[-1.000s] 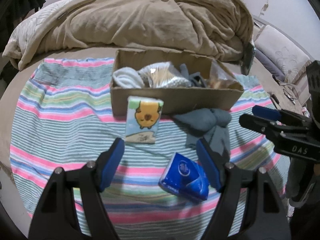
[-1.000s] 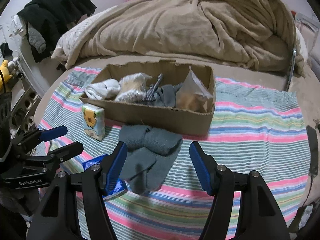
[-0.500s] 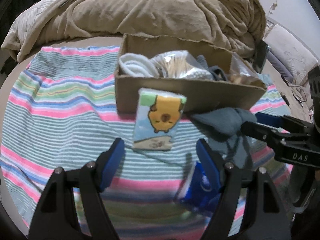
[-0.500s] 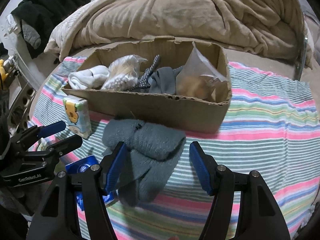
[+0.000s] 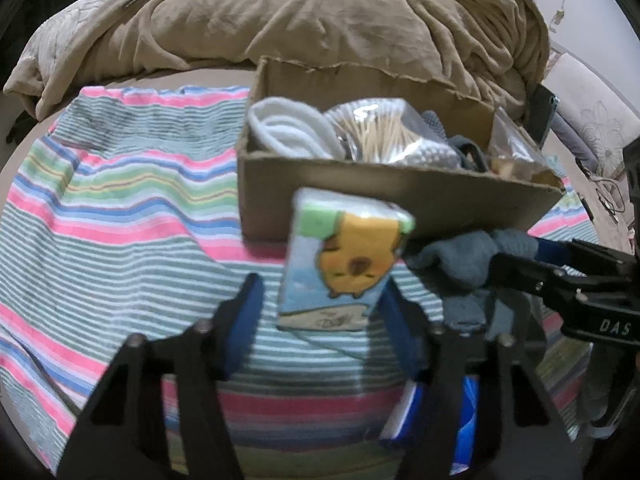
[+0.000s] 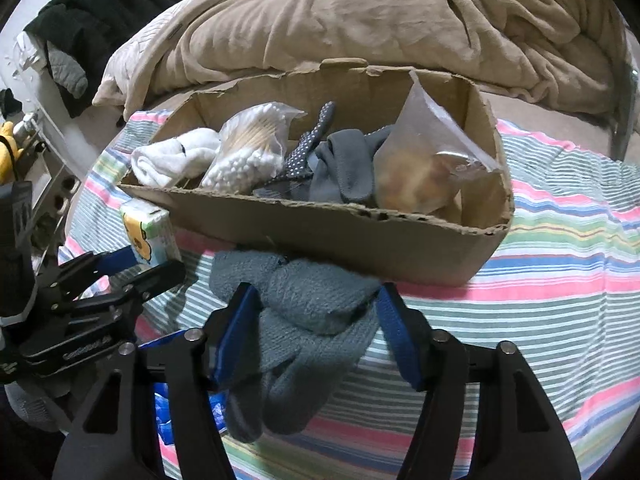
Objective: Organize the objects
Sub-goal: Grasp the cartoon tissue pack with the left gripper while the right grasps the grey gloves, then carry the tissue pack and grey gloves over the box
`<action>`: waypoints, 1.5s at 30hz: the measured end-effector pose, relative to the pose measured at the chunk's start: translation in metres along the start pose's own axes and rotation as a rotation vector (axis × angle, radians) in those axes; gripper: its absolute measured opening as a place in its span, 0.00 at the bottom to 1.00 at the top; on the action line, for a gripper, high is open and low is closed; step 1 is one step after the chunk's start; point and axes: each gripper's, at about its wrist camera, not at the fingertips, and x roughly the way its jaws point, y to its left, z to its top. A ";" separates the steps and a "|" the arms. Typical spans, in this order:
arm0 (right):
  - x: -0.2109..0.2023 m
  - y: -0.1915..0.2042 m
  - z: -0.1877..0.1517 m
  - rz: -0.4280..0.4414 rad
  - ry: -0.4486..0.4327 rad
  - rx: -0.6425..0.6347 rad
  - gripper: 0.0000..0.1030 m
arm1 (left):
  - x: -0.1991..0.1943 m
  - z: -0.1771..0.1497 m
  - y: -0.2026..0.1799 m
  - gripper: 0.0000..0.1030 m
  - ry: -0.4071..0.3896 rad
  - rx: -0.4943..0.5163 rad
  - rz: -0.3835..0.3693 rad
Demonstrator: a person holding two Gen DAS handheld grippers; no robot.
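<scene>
**Two grippers line up on the last loose items beside a packed box**

The left gripper frames the cartoon tissue pack with jaws wide open, holding nothing. The right gripper straddles the grey socks, jaws likewise open and empty. Both items lie on the striped blanket against the cardboard box. A clean pickup likely means settling lower and centring before closing. The box holds white socks, a cotton swab bag, grey gloves and a clear snack bag.

Tissue pack (cartoon print), between open jaws
</scene>
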 end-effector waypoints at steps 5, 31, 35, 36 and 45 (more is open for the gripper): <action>-0.006 0.008 -0.001 -0.009 -0.012 -0.038 0.40 | -0.002 -0.002 -0.004 0.49 -0.011 0.016 -0.028; -0.089 0.022 -0.001 -0.033 -0.154 -0.069 0.24 | -0.063 -0.001 -0.015 0.45 -0.092 0.028 -0.089; -0.103 0.026 0.003 -0.032 -0.184 -0.080 0.24 | -0.073 0.003 -0.015 0.45 -0.106 0.026 -0.094; -0.107 0.026 0.004 -0.032 -0.193 -0.083 0.24 | -0.075 0.005 -0.016 0.45 -0.109 0.028 -0.095; -0.127 0.020 0.028 -0.042 -0.267 -0.093 0.24 | -0.087 0.027 -0.018 0.45 -0.141 0.037 -0.107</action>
